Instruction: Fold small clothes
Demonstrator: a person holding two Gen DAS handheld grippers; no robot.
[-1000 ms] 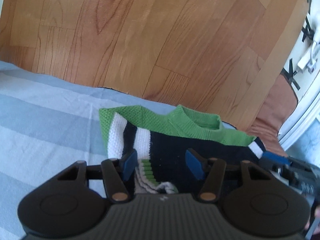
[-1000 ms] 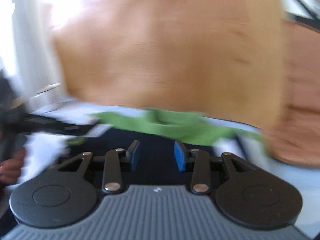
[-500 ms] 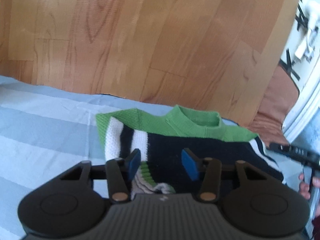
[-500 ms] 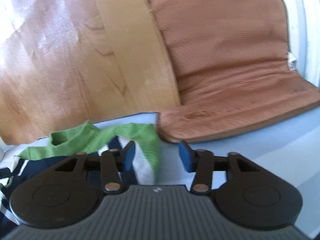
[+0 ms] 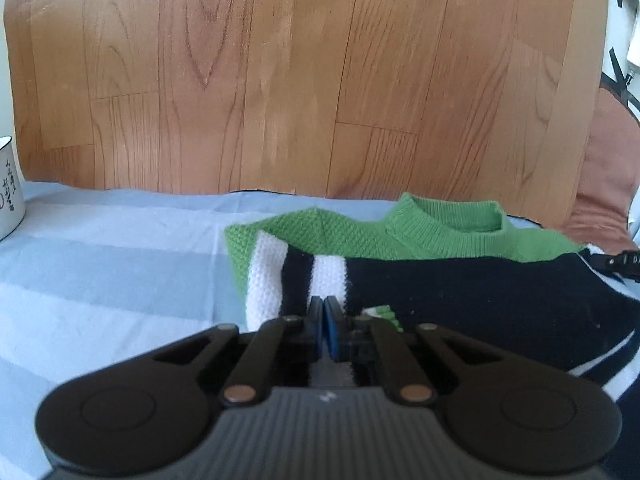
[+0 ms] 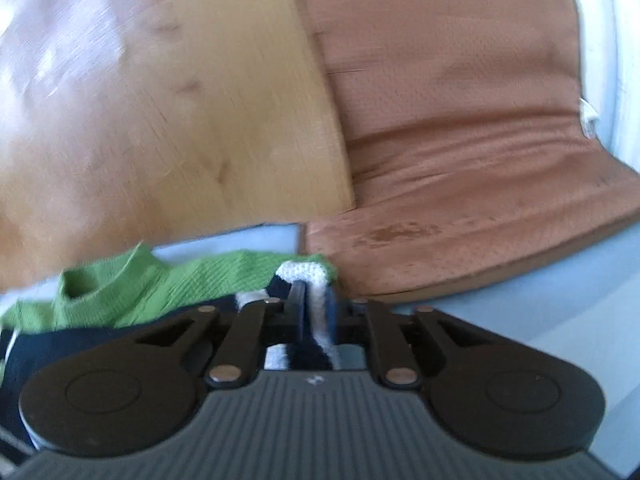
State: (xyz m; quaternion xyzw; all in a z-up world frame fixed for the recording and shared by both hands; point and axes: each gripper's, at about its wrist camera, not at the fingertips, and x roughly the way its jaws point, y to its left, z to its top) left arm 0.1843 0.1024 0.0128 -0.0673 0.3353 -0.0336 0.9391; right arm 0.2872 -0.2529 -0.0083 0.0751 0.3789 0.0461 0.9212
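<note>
While the small knit sweater (image 5: 440,276) is lying on the blue-striped cloth (image 5: 100,264) above wood-plank flooring (image 5: 280,80), its striped edge is being pinched by the fully closed left gripper (image 5: 323,312). Its white-banded corner, near a brown cushion (image 6: 460,140), is being clamped by the closing right gripper (image 6: 314,308).
</note>
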